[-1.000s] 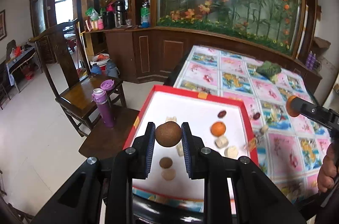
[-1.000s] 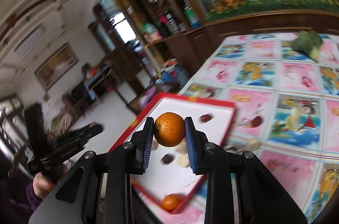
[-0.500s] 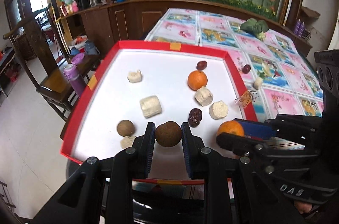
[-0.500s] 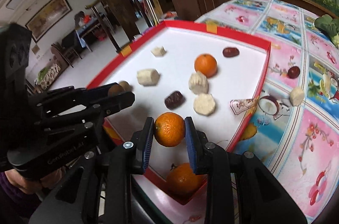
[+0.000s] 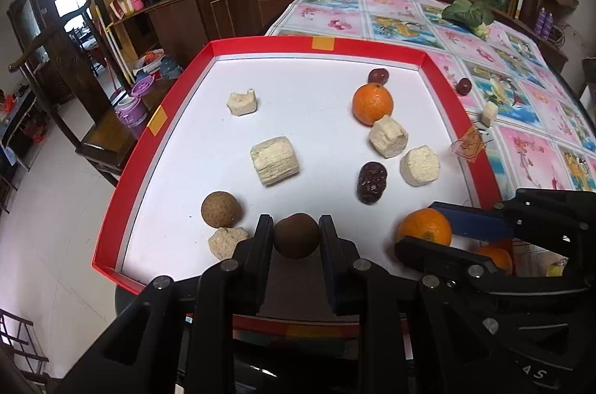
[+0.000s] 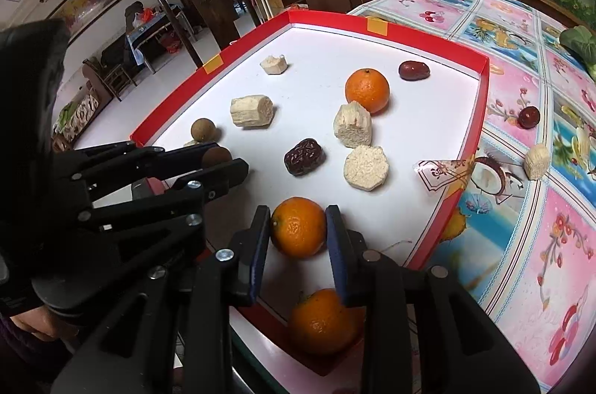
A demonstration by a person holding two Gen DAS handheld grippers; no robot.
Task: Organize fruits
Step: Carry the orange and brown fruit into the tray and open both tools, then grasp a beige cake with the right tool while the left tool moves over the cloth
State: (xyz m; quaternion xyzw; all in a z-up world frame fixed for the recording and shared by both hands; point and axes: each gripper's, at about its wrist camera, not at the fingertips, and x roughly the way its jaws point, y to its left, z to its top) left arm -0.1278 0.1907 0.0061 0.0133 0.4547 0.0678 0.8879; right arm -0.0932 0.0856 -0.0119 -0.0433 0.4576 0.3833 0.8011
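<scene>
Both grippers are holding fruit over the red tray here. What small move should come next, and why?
Probably open the right gripper to release its orange: the fruit sits low over the white floor of the red tray, in a bare patch. The left gripper can then release its brown fruit likewise.

Left gripper [image 5: 297,237] clamps brown fruit [image 5: 297,234] (round).

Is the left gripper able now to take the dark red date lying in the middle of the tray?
Probably not yet: the left gripper is shut on a brown round fruit. The path to the date itself looks free.
</scene>
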